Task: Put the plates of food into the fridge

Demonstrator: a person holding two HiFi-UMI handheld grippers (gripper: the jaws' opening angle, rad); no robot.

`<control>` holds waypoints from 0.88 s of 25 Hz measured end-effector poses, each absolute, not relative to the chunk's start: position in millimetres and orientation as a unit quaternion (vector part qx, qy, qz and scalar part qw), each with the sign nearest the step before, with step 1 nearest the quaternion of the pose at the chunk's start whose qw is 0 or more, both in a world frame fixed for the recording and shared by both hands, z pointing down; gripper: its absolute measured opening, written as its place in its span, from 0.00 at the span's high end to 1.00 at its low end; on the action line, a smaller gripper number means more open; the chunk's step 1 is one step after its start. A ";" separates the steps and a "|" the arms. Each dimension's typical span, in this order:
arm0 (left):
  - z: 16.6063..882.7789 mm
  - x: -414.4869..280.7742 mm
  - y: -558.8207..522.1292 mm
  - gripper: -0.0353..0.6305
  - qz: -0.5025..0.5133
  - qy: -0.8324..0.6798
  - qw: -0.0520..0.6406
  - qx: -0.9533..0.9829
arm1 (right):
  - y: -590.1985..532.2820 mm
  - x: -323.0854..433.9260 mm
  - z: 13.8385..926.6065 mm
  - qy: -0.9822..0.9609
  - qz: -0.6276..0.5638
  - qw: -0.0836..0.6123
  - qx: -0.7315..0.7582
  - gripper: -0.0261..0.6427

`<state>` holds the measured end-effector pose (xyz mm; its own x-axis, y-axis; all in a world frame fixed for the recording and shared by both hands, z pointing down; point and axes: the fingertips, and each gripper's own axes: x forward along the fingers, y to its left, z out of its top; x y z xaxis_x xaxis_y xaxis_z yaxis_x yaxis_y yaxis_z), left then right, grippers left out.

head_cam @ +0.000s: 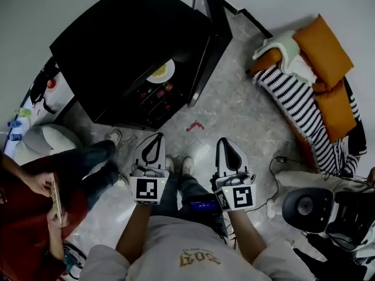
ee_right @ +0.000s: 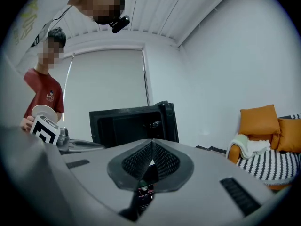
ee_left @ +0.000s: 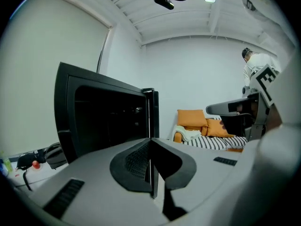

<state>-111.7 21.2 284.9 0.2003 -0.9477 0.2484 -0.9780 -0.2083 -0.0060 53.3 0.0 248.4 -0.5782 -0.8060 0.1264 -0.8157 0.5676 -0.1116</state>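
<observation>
- Left gripper [head_cam: 153, 140], right gripper [head_cam: 227, 145] — jaws of each pressed together, nothing between.
- Plate of food [head_cam: 160, 72] sat inside the open fridge [head_cam: 117, 45] — well ahead of both grippers.

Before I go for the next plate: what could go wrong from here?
1. The fridge already holds a plate of food; a second one slid in could knock it.
2. The open fridge door juts beside the approach and might get bumped.
3. A cable lies on the floor near the feet, a possible trip.
The left hand-held gripper and right hand-held gripper are shut and empty.
</observation>
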 end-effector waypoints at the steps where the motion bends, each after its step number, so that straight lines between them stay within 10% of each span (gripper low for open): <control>1: 279.9 -112.0 20.7 0.94 0.097 -0.624 0.068 0.772 | -0.3 54.3 243.7 -0.885 0.077 0.028 0.459 0.94; 22: 200.7 -100.2 10.0 0.94 0.059 -0.625 0.045 0.777 | -4.4 51.2 176.5 -0.888 0.075 0.001 0.454 0.94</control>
<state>-100.2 10.0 200.7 0.2119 -0.9659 0.1489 -0.9766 -0.2148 -0.0038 51.2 -4.4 176.5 -0.5886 -0.8054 0.0692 -0.8057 0.5774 -0.1320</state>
